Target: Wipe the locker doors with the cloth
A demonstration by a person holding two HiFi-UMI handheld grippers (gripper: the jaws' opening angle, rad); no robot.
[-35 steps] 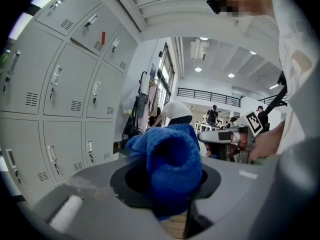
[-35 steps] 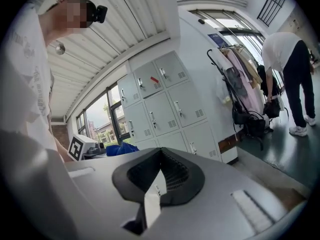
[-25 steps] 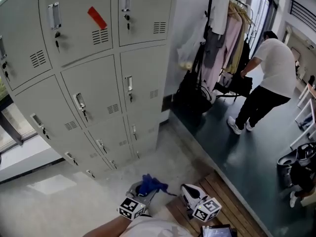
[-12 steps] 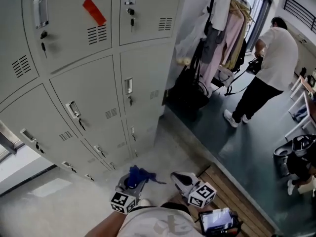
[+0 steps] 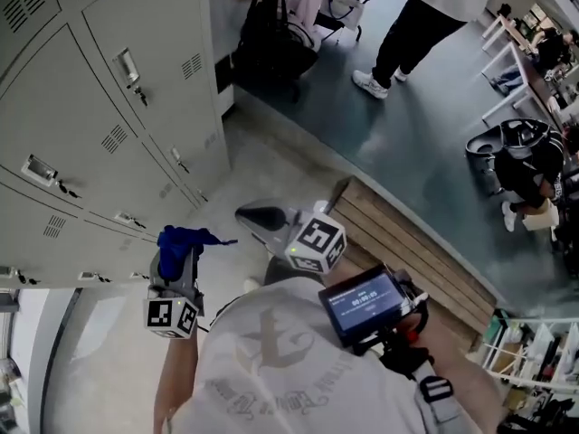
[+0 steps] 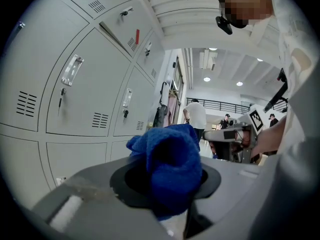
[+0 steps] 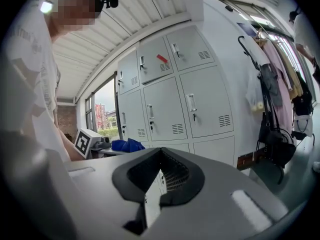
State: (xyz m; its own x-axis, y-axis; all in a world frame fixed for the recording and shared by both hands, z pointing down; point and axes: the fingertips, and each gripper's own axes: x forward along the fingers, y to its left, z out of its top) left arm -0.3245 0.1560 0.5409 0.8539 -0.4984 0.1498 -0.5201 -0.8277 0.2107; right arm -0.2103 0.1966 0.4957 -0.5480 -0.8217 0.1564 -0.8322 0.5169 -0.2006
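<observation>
- Since half a second ago the head view has tipped further down, and the grey locker doors [image 5: 109, 98] now fill its upper left.
- Below them, the left gripper [image 5: 177, 253] pinches the bunched blue cloth [image 5: 185, 239], which is near the lowest doors.
- Further right, the right gripper [image 5: 256, 217] has its jaws pressed together on nothing and points toward the lockers.

One blue cloth [image 5: 181, 240], one bank of lockers [image 5: 81, 107], one screen [image 5: 362, 301], one left gripper [image 5: 176, 256], one right gripper [image 5: 251, 216].
</observation>
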